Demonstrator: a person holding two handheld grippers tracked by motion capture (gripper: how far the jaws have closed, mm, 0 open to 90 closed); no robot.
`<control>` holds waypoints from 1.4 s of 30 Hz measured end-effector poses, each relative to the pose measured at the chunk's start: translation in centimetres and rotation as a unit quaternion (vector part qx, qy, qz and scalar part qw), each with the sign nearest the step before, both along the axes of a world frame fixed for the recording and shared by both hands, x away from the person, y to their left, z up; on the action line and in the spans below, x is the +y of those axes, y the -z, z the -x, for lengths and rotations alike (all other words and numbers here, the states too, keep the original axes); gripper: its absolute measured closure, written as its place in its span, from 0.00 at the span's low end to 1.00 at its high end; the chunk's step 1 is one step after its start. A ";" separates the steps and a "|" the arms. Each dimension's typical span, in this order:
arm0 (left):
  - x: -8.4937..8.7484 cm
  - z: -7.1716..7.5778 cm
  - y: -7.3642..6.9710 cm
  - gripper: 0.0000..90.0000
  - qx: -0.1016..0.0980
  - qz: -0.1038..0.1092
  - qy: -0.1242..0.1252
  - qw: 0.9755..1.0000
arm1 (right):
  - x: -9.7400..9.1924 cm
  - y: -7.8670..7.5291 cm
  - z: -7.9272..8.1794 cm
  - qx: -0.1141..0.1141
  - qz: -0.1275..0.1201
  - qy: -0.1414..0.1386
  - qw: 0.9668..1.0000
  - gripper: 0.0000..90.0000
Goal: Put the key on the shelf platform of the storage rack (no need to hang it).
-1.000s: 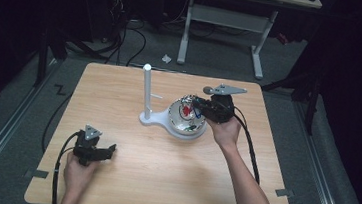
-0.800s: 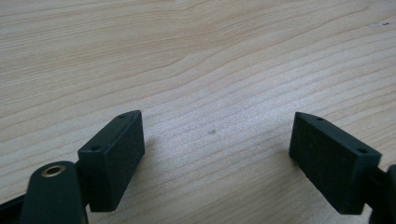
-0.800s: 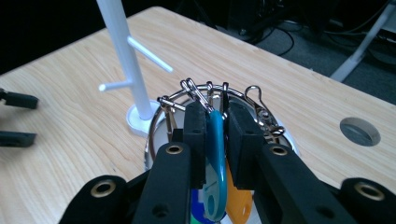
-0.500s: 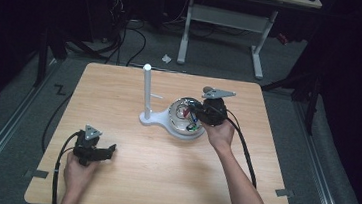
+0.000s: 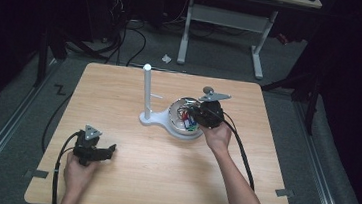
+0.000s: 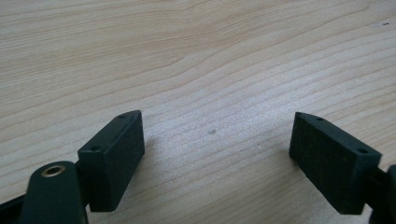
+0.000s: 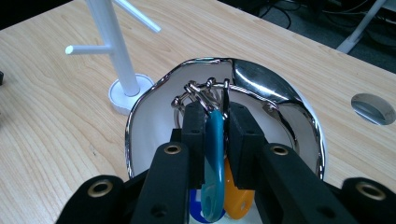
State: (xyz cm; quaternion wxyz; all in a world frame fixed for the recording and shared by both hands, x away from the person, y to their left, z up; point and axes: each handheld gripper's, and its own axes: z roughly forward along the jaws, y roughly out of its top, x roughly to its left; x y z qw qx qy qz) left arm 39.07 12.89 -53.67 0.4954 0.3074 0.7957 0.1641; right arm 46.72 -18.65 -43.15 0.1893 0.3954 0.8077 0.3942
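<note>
A chrome bowl stands on the wooden table beside a white peg stand. In it lies a bunch of metal key rings with a teal tag, an orange tag and a blue tag. My right gripper reaches into the bowl, shut on the teal tag, which stands edge-on between its jaws. From the high view, the right gripper sits over the bowl, just right of the stand. My left gripper rests near the front left of the table, open, with bare wood between its fingers.
A round metal-capped hole sits in the tabletop to the bowl's right. The stand has thin side pegs. Cables trail from both grippers off the table's front edge. Beyond the far edge, a desk frame stands on the floor.
My right gripper has shifted slightly lower and closer to the bowl's middle. The left gripper has stayed where it was.
</note>
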 end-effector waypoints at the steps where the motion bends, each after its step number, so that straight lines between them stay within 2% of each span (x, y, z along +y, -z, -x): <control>1: 0.0 0.0 0.0 0.20 0.000 0.000 0.000 1.000 | 0.1 0.1 -0.1 0.001 0.000 0.002 1.000 0.87; 8: 0.0 0.0 0.0 0.20 0.000 0.000 0.000 1.000 | 0.5 1.1 -0.5 0.014 0.018 0.002 1.000 0.89; 18: 0.0 0.0 0.0 0.20 0.000 0.001 -0.001 1.000 | 0.6 1.8 -1.0 0.025 0.017 0.008 1.000 0.89; 23: 0.0 0.0 0.0 0.20 0.000 0.001 0.000 1.000 | 0.3 1.1 -0.5 0.009 0.011 0.008 1.000 0.79; 25: 0.0 0.0 0.0 0.20 0.000 0.001 0.000 1.000 | 0.3 0.9 -0.3 0.009 0.007 0.010 1.000 0.76; 26: 0.0 0.0 0.0 0.20 0.000 0.001 0.000 1.000 | 0.1 0.4 -0.1 0.004 0.003 0.014 1.000 0.71; 27: 0.0 0.0 0.0 0.20 0.000 0.001 0.000 1.000 | 0.1 0.4 -0.1 0.004 0.003 0.014 1.000 0.71; 28: 0.0 0.0 0.0 0.20 0.000 0.000 0.000 1.000 | -0.2 -0.1 0.2 -0.004 0.000 0.016 1.000 0.66; 30: 0.0 0.0 0.0 0.20 0.000 0.001 0.000 1.000 | -0.5 -0.6 0.5 -0.006 -0.005 0.018 1.000 0.63; 34: 0.0 0.0 0.0 0.20 0.000 0.001 0.000 1.000 | -1.1 -1.4 0.9 -0.011 -0.011 0.020 1.000 0.58; 42: 0.0 0.0 0.0 0.20 0.000 0.001 0.000 1.000 | -2.5 -2.5 1.6 -0.010 -0.026 0.030 0.999 0.56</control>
